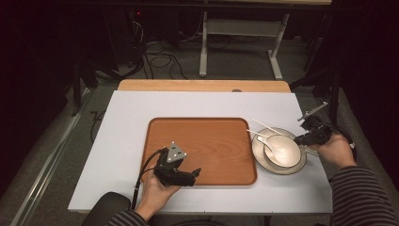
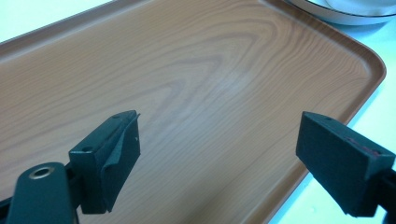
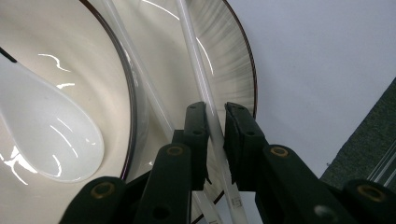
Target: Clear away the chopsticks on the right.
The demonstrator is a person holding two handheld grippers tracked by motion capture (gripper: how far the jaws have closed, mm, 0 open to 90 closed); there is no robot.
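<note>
One chopstick (image 3: 205, 100) is pinched between the narrowed jaws of the right gripper (image 3: 215, 122), over the plate (image 3: 238, 60) beside the bowl (image 3: 122, 56). The second chopstick (image 3: 140, 79) lies outside the grip and may be left behind or knocked. The left gripper (image 2: 217, 140) is held spread above the tray (image 2: 196, 70).

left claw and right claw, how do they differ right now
The left claw stands wide open with nothing between its jaws; the right claw is nearly closed around one white chopstick. The left claw hovers over the bare wooden tray; the right claw sits at the plate that holds the bowl and spoon. Both have black jaws and are hand-held.
</note>
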